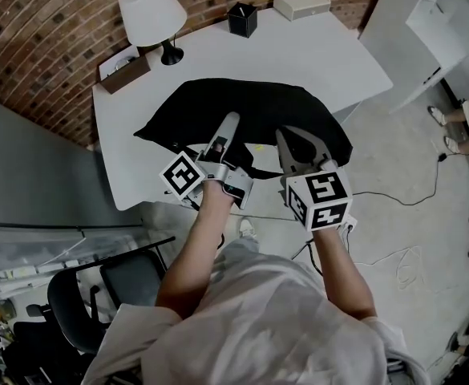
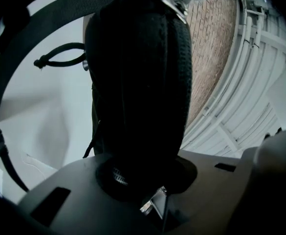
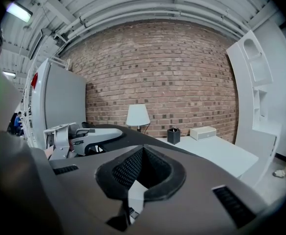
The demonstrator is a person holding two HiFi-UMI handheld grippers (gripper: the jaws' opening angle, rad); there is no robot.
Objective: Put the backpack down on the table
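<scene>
A black backpack (image 1: 258, 115) spreads over the near half of the white table (image 1: 298, 54); its right end reaches past the table's edge. I cannot tell whether it rests on the tabletop. My left gripper (image 1: 231, 121) is shut on a thick padded strap (image 2: 138, 82) that rises between its jaws (image 2: 143, 180) and fills the left gripper view. My right gripper (image 1: 289, 135) lies on the backpack's near right edge. Its textured pads (image 3: 128, 168) are closed into a narrow V, and its own body hides the part it grips. Past it shows the backpack's dark top (image 3: 133, 132).
At the table's far edge stand a white lamp (image 1: 152, 10), a black pen holder (image 1: 242, 18), a white box (image 1: 301, 3) and a brown box (image 1: 126, 74). An office chair (image 1: 98, 287) is at the lower left. Cables (image 1: 394, 199) lie on the floor to the right.
</scene>
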